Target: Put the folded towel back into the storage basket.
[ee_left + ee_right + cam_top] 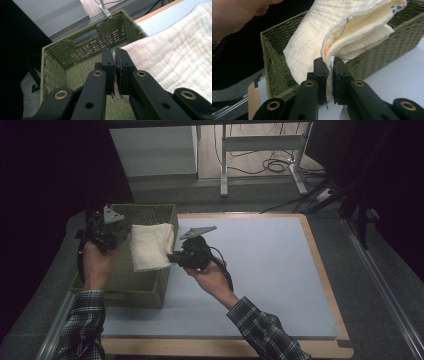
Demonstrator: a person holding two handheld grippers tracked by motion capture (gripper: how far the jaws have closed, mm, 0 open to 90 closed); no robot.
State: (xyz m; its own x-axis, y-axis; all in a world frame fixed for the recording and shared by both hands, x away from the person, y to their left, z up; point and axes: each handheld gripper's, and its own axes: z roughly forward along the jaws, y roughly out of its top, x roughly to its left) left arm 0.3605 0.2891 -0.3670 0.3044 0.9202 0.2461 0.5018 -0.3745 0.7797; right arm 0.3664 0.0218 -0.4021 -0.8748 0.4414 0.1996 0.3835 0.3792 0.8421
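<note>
Both tongs (131,236) (171,256) pinch folded cloth (150,246) over basket (150,212).

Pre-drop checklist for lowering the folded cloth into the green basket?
1. Left gripper shut on cloth edge: ok.
2. Right gripper shut on the folded edge: ok.
3. Cloth over the basket opening: not ok, its right part hangs past the right wall.
4. Cloth still folded: ok.
5. Basket interior free: cannot tell, cloth and the hand hide the floor.
6. Basket fully on the table: cannot tell.
</note>
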